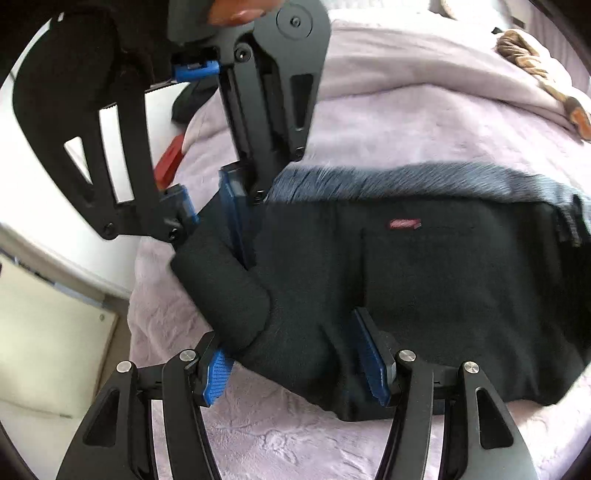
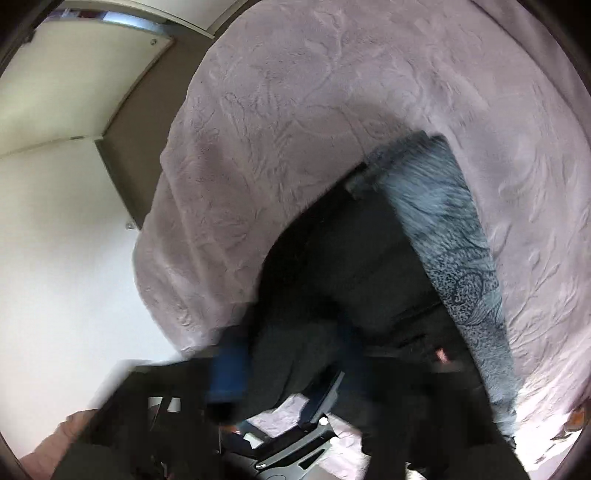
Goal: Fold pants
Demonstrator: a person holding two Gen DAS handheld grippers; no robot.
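Observation:
Black pants with a grey fleecy lining strip along the far edge lie across the bed. My left gripper is at the near edge, its blue pads pressed on a thick bunched fold of the pants. My right gripper comes down from above at the pants' left end, its blue pads closed on a rolled corner of the fabric. The right wrist view is motion-blurred. It shows the pants, the lining and dark cloth between the right gripper's fingers.
A lilac plush bedspread covers the bed, whose edge drops off at the left toward white cupboard fronts. A red object sits by that edge. A brown patterned cloth lies far right. A hand holds the right gripper.

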